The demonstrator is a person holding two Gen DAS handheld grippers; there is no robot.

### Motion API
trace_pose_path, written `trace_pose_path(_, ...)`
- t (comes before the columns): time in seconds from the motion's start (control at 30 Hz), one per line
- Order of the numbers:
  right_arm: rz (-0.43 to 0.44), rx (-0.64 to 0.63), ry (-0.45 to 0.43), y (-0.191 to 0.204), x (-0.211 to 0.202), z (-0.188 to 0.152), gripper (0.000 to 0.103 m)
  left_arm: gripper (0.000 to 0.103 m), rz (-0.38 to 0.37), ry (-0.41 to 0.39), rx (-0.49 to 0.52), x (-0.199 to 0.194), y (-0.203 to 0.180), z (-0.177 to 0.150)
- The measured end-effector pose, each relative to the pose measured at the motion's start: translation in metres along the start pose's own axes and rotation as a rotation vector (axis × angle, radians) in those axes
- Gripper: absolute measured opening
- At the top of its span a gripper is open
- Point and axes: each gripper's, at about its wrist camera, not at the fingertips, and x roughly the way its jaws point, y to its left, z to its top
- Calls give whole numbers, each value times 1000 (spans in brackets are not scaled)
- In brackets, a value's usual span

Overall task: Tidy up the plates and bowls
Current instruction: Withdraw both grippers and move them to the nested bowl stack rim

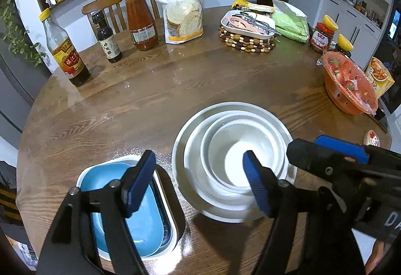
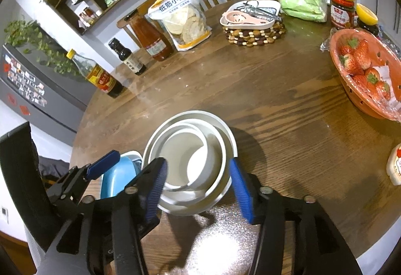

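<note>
A stack of white round bowls point(image 1: 240, 159) sits on a white plate point(image 1: 180, 149) near the front of the round wooden table. It also shows in the right wrist view point(image 2: 190, 159). Left of it a blue rectangular dish point(image 1: 140, 220) lies nested in a white rectangular dish point(image 1: 85, 172); the blue dish shows in the right wrist view too point(image 2: 117, 179). My left gripper point(image 1: 198, 182) is open and empty, hovering between the two stacks. My right gripper point(image 2: 198, 189) is open and empty, its fingers on either side of the bowl stack's near edge; it shows in the left wrist view point(image 1: 343, 147).
At the back stand a vinegar bottle point(image 1: 65, 54), a soy bottle point(image 1: 106, 37), a sauce bottle point(image 1: 140, 19) and a flour bag point(image 1: 183, 7). A utensil tray point(image 1: 246, 23) sits on a beaded trivet. An orange strawberry colander point(image 2: 366, 74) stands at the right.
</note>
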Motion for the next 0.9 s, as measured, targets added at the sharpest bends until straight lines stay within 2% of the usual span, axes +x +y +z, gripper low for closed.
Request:
trace_pose_path(0.3,19,87,-12,-28,-6,0,60,86,-44,40,-51,-1,16,-3)
trace_pose_path(0.6,25,129,8,-42,-5,-3,60,87,-74,56,-78,-2,22,-5)
trace_pose_path(0.8,42,137,38,-47,-1,-7,61,87,-184,108,-152,6,36,-8)
trace_pose_path(0.9,50,152,47,-52,1,-10,61,86,-190,120,-206,8,49,-10)
